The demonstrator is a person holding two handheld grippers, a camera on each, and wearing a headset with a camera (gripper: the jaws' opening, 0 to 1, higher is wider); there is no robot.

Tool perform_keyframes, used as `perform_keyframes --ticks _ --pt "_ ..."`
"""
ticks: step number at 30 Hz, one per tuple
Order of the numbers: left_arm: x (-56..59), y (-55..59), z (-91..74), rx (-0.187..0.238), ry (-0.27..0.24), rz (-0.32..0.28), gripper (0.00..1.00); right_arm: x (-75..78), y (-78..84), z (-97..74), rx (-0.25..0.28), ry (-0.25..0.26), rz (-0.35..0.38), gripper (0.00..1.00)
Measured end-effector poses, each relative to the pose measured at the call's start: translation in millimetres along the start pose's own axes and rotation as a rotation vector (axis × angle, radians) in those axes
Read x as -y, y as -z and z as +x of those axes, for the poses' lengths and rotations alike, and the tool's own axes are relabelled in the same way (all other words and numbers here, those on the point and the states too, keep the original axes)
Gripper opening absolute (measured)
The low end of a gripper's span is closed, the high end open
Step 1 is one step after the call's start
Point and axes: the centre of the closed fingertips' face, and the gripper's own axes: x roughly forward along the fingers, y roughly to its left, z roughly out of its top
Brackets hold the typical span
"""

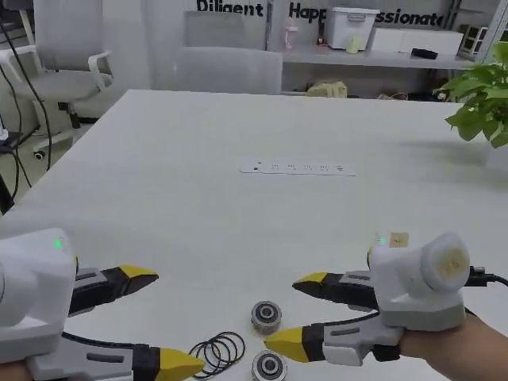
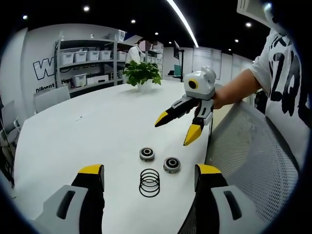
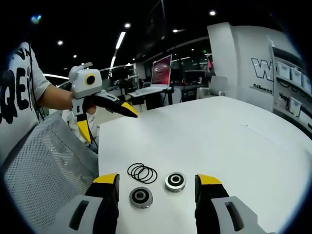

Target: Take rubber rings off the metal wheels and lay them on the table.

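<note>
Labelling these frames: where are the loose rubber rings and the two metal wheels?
rubber rings (image 1: 218, 352), head view, overlapping loops.
farther wheel (image 1: 266, 314), head view, top face.
nearer wheel (image 1: 269, 367), head view, hub.

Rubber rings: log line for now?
left gripper open | right gripper open | rubber rings piled on table | metal wheels beside them

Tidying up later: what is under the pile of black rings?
Only the bare white table; the rings lie flat on it, overlapping, and tabletop shows through their open middles. Nothing looks hidden beneath them.
</note>
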Motion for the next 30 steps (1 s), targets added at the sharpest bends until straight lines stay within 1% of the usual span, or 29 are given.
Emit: perform_keyframes --ticks 3,6,11,14,20,25,30 --pt "0.1 -1.4 1.2 0.0 0.001 0.002 0.74 1.9 3.7 -9.0 -0.006 0.012 -0.007 0.63" --pt "-0.3 -1.7 1.7 0.0 -0.001 0.006 0.74 5.3 7.1 -16.7 -0.003 0.025 0.002 0.65" --pt "-0.3 -1.7 1.3 0.0 -0.005 0.005 0.75 7.6 11.9 -24.4 -0.006 0.04 0.012 0.67" --pt "-0.7 -1.6 0.6 -0.001 -0.01 0.005 0.75 5.5 12.7 -27.0 -0.012 0.039 0.002 0.69" --pt "-1.7 -3.7 -2.1 0.004 -0.022 0.005 0.75 2.6 10.8 -34.8 -0.005 0.038 -0.008 0.72" --pt "-1.1 -4.5 -4.2 0.008 -0.029 0.004 0.75 -0.3 13.3 -43.8 -0.012 0.043 -0.025 0.74" --pt "-1.0 -4.9 -6.0 0.012 -0.035 0.001 0.75 -2.1 17.3 -51.1 -0.015 0.046 -0.021 0.76"
